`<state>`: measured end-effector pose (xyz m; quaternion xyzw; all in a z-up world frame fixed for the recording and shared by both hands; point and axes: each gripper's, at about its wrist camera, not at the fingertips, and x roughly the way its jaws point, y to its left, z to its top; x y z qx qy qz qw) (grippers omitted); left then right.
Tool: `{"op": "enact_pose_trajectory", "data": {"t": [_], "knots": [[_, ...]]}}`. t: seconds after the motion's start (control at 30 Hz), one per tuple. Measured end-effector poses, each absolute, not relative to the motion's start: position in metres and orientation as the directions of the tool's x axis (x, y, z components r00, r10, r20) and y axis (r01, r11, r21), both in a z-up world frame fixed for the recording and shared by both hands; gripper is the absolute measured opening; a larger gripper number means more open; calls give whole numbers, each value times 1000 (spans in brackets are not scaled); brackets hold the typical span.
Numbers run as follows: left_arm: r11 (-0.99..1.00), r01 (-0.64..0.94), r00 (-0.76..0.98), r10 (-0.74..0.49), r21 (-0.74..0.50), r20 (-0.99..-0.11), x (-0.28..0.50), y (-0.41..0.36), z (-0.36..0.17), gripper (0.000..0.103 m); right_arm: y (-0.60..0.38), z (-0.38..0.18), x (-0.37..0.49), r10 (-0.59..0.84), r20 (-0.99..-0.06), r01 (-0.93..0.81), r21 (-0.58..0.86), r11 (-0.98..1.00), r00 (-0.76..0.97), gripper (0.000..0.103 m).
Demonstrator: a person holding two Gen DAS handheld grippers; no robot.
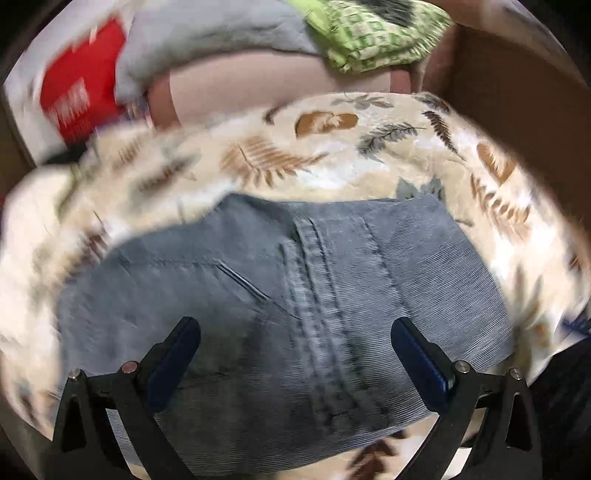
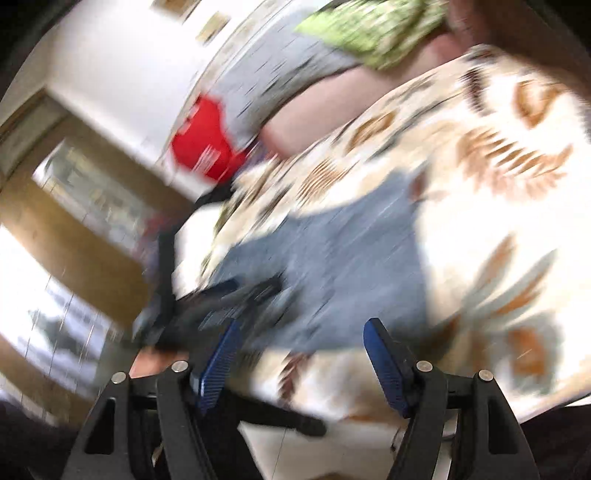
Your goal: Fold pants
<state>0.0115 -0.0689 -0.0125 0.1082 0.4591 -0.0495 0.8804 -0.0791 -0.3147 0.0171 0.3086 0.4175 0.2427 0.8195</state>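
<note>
Grey-blue corduroy pants (image 1: 280,302) lie folded into a compact shape on a cream bedspread with leaf prints (image 1: 280,155). My left gripper (image 1: 295,332) is open just above the pants, its blue-padded fingers (image 1: 177,354) apart over the seam, holding nothing. In the blurred right wrist view the pants (image 2: 343,273) lie ahead. My right gripper (image 2: 301,332) is open and empty over the bedspread's near edge (image 2: 332,373). The left gripper (image 2: 236,291) shows as a dark blur at the pants' left edge.
A green patterned cloth (image 1: 373,33) and a grey cloth (image 1: 207,40) lie on a pink surface (image 1: 266,81) beyond the bedspread. A red object (image 1: 81,85) stands at the far left. A wooden door frame (image 2: 74,229) and tiled floor (image 2: 44,295) are at the left.
</note>
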Motion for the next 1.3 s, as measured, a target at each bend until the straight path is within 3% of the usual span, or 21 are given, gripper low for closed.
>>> {"op": "enact_pose_trajectory", "data": {"t": [0.07,0.23,0.37,0.53,0.57,0.6,0.67,0.7,0.83,0.9,0.97,1.07,1.27,1.3], "knots": [[948,229,475,88,219,-876,16,-72,-40,102,-330,19,-69,641,-520,-92,732,675,565,73],[967,194,445,62,164,-893,9,-63,-52,103,-341,21,-13,616,-537,-14,747,665,576,73],[966,201,452,54,160,-890,5,-62,-53,103,-332,0,50,635,-627,16,717,697,451,73],[969,200,461,39,146,-886,2,-60,-52,103,-322,-35,109,519,-767,78,585,807,377,72],[970,200,460,33,140,-887,2,-60,-53,103,-319,-41,116,543,-764,70,599,798,347,66],[970,200,459,28,135,-888,4,-61,-55,103,-316,-44,119,571,-751,46,617,786,331,43],[973,197,457,20,123,-889,6,-59,-56,103,-305,-43,121,565,-769,-2,592,806,299,17],[973,196,457,17,120,-889,7,-59,-57,103,-300,-38,119,536,-788,-26,556,831,302,13],[974,190,462,19,120,-887,7,-60,-58,103,-296,-53,121,436,-846,-23,451,892,306,14],[974,190,461,19,120,-887,7,-60,-58,103,-293,-51,117,416,-845,-47,426,903,336,21],[974,191,463,18,120,-886,6,-59,-58,103,-307,-38,106,447,-819,-3,478,878,360,27],[975,186,464,19,119,-886,6,-60,-58,103,-320,-12,77,455,-786,7,504,864,418,29],[975,187,463,21,121,-886,6,-60,-57,103,-317,-6,-8,620,-677,0,676,737,396,29],[975,185,463,22,121,-886,7,-60,-58,103,-316,-17,-17,634,-675,18,690,724,376,36]]}}
